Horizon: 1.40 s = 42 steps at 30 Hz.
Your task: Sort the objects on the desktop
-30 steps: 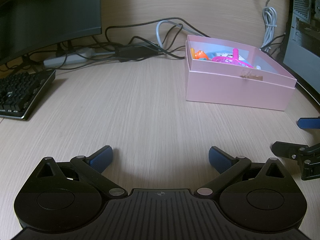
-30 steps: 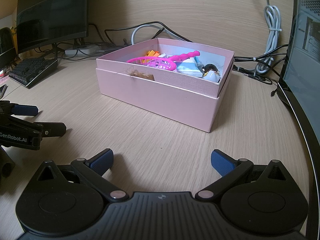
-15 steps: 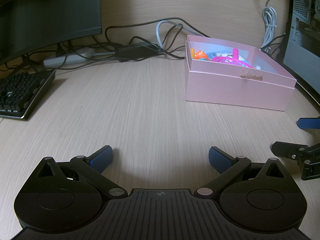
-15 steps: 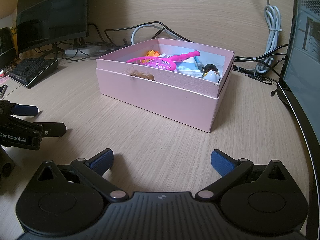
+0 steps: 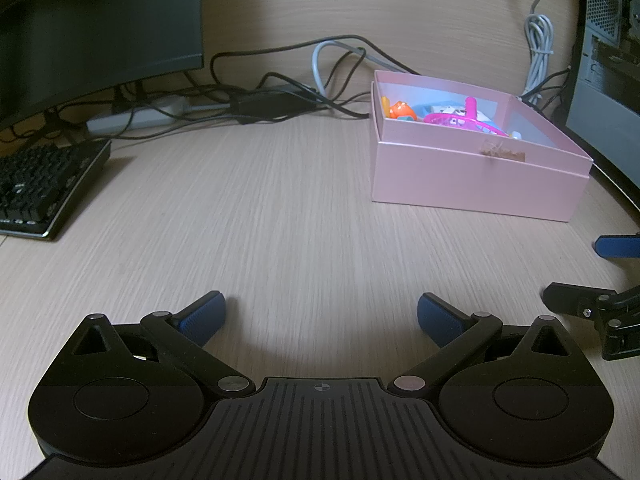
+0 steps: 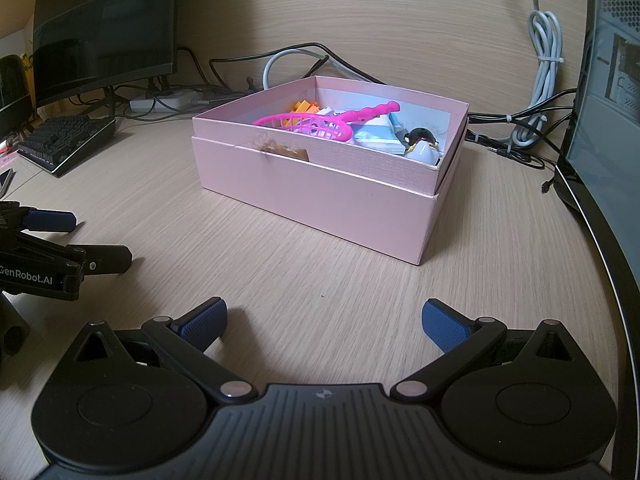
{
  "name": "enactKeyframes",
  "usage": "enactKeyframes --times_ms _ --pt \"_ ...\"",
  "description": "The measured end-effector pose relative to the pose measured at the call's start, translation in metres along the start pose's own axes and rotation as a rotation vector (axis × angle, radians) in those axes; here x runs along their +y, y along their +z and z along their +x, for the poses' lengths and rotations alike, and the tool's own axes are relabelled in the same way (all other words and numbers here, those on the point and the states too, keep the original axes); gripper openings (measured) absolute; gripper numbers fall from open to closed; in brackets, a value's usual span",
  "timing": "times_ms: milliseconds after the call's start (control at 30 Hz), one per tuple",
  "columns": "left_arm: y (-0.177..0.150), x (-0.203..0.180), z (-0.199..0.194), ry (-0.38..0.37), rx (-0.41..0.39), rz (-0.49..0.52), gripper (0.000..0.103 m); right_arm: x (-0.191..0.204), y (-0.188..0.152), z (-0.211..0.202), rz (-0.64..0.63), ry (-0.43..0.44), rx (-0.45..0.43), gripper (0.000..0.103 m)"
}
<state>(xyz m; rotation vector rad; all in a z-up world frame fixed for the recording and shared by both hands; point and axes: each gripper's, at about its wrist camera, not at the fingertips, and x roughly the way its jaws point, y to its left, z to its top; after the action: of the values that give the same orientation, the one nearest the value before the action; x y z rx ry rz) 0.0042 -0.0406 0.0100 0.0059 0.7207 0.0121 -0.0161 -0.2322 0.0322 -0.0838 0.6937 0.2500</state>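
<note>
A pink cardboard box (image 6: 320, 196) stands on the wooden desk; it also shows in the left wrist view (image 5: 472, 184) at the right. Inside lie a pink toy net (image 6: 320, 126), an orange toy (image 5: 402, 111), a light blue packet (image 6: 376, 132) and a small figure (image 6: 420, 146). My left gripper (image 5: 321, 316) is open and empty, low over the desk, well short of the box. My right gripper (image 6: 324, 320) is open and empty, in front of the box. Each gripper shows at the edge of the other's view.
A black keyboard (image 5: 36, 192) lies at the left under a dark monitor (image 5: 92, 32). Cables and a power strip (image 5: 136, 118) run along the back wall. A computer case (image 6: 608, 80) and a curved dark edge (image 6: 600, 248) bound the right side.
</note>
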Motion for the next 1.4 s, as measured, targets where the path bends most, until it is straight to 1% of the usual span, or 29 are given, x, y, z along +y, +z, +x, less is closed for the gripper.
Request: enactKeyframes --times_ms 1400 --pt "0.0001 -0.0002 -0.0003 0.001 0.000 0.000 0.103 0.0002 0.0002 0.0006 0.000 0.000 0.000 0.103"
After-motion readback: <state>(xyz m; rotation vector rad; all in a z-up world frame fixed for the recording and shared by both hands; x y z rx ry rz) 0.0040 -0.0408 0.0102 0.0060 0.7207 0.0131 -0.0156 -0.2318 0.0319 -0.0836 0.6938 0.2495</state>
